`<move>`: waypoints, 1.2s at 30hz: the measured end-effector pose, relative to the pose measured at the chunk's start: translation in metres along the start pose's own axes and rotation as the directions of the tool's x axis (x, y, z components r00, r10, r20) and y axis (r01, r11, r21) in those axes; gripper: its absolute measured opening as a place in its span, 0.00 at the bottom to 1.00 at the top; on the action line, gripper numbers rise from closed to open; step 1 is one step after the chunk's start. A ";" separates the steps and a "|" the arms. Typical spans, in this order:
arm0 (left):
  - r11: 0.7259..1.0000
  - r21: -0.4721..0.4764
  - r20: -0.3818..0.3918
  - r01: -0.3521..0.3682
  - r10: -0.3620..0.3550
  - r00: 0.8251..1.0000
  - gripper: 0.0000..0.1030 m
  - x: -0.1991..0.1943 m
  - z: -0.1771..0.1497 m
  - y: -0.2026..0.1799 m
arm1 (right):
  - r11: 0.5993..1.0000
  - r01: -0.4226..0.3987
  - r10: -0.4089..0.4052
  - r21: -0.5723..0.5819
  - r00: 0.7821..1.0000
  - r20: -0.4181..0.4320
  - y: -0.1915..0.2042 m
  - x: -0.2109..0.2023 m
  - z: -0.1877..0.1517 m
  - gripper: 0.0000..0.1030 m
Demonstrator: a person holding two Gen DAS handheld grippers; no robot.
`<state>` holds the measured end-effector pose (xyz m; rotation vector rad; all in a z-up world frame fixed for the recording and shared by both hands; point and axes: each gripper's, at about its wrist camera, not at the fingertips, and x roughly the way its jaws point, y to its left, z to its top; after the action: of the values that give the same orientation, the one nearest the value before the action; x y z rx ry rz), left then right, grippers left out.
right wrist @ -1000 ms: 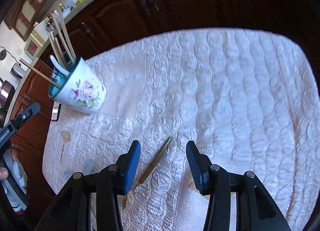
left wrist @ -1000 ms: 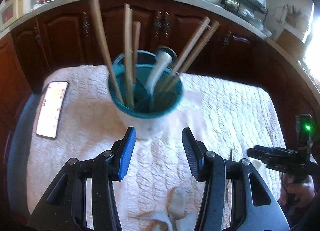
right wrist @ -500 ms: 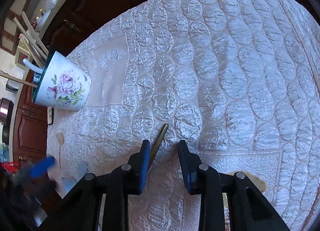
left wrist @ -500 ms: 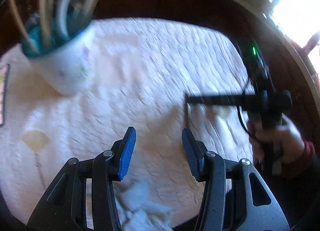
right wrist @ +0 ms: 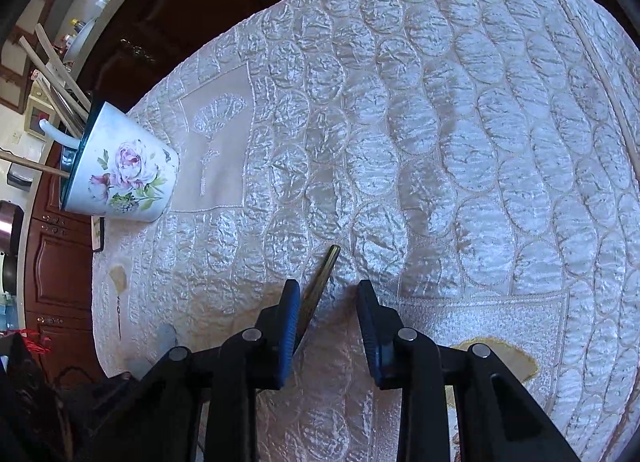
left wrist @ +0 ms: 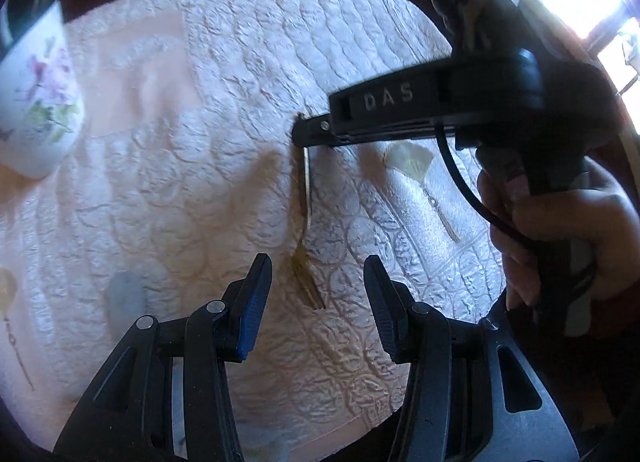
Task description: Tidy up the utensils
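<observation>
your right hand-held gripper (right wrist: 328, 314) sits apart around the fork (right wrist: 318, 286) handle, flat on the quilted surface (right wrist: 460, 122); the thin handle may slip when you close. your left hand-held gripper (left wrist: 318, 282) hangs apart near the tines, seemingly clear.

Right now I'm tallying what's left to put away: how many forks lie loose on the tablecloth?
1. A brass-coloured fork lies mid-tablecloth, its handle between the right gripper's open fingers. Others may hide beyond view.

A slim brass-coloured fork (left wrist: 305, 222) lies flat on the quilted white cloth, tines at its near end. Far left stands a floral cup (right wrist: 120, 170) holding wooden utensils (right wrist: 56, 74).
</observation>
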<state>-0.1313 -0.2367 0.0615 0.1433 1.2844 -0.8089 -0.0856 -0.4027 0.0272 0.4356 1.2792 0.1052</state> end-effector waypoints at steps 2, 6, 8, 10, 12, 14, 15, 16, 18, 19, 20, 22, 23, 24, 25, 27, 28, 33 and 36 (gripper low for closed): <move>1.000 -0.005 -0.017 0.000 0.000 1.000 0.25 0.007 0.000 0.001 | 1.000 0.007 -0.007 0.000 1.000 -0.001 0.002 0.003 -0.002 0.28; 0.999 -0.040 -0.019 0.006 -0.007 1.000 0.15 0.014 0.000 0.008 | 1.000 0.024 -0.024 -0.010 1.000 0.001 0.006 0.008 -0.003 0.28; 0.998 -0.057 -0.014 0.009 -0.010 1.000 0.11 0.015 0.000 0.012 | 0.999 0.035 -0.035 -0.018 0.999 0.000 0.009 0.011 -0.002 0.28; 0.998 -0.055 0.000 0.013 -0.013 1.000 0.09 0.014 -0.002 0.016 | 0.998 0.048 -0.047 -0.033 0.999 0.008 0.012 0.013 -0.002 0.17; 0.998 -0.056 0.005 0.014 -0.014 1.000 0.08 0.014 -0.004 0.018 | 0.997 0.058 -0.058 -0.044 0.998 0.017 0.014 0.016 -0.002 0.14; 0.999 -0.052 0.011 0.013 -0.012 1.000 0.07 0.009 -0.010 0.019 | 0.998 0.039 -0.037 -0.043 0.999 0.034 0.017 0.014 -0.004 0.13; 0.999 -0.051 0.013 0.014 -0.013 1.000 0.06 0.007 -0.010 0.019 | 0.999 0.023 -0.022 -0.043 0.999 0.043 0.018 0.012 -0.004 0.12; 0.998 -0.056 0.019 0.021 -0.020 1.000 0.05 0.004 -0.012 0.020 | 0.999 0.005 -0.002 -0.048 0.999 0.053 0.021 0.009 -0.004 0.10; 0.997 -0.064 0.042 0.031 -0.029 0.999 0.05 -0.005 -0.015 0.021 | 0.998 -0.018 0.023 -0.063 0.997 0.075 0.027 -0.002 -0.004 0.10; 0.997 -0.070 0.059 0.032 -0.028 0.998 0.05 -0.012 -0.016 0.024 | 0.997 -0.024 0.030 -0.073 0.996 0.085 0.030 -0.006 -0.003 0.10; 0.997 -0.074 0.070 0.033 -0.028 0.997 0.04 -0.017 -0.016 0.026 | 0.996 -0.034 0.042 -0.085 0.994 0.097 0.036 -0.012 -0.003 0.09; 0.996 -0.084 0.100 0.030 -0.022 0.995 0.03 -0.030 -0.016 0.032 | 0.993 -0.055 0.067 -0.103 0.991 0.118 0.044 -0.021 -0.001 0.09; 0.996 -0.088 0.112 0.029 -0.019 0.993 0.03 -0.036 -0.016 0.034 | 0.992 -0.063 0.076 -0.108 0.989 0.124 0.046 -0.025 0.001 0.09; 0.996 -0.089 0.125 0.028 -0.017 0.992 0.03 -0.042 -0.017 0.035 | 0.990 -0.074 0.089 -0.116 0.987 0.133 0.050 -0.030 0.003 0.09; 0.996 -0.090 0.139 0.026 -0.013 0.990 0.03 -0.050 -0.018 0.037 | 0.988 -0.089 0.108 -0.128 0.983 0.147 0.057 -0.037 0.005 0.08; 0.996 -0.089 0.168 0.017 -0.002 0.986 0.03 -0.065 -0.017 0.039 | 0.984 -0.105 0.128 -0.144 0.978 0.164 0.067 -0.046 0.007 0.08; 0.996 -0.088 0.186 0.010 0.006 0.983 0.02 -0.075 -0.017 0.041 | 0.981 -0.115 0.143 -0.159 0.974 0.176 0.075 -0.053 0.009 0.08; 0.995 -0.099 0.263 -0.008 0.033 0.964 0.01 -0.110 -0.004 0.054 | 0.967 -0.127 0.176 -0.220 0.961 0.215 0.108 -0.074 0.021 0.04; 0.994 -0.109 0.286 -0.024 0.055 0.957 0.01 -0.124 0.001 0.063 | 0.957 -0.154 0.211 -0.247 0.950 0.229 0.121 -0.083 0.028 0.00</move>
<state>-0.0991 -0.1351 0.1514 -0.0326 1.0406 -0.6981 -0.0639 -0.3260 0.1532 0.3580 0.9598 0.3398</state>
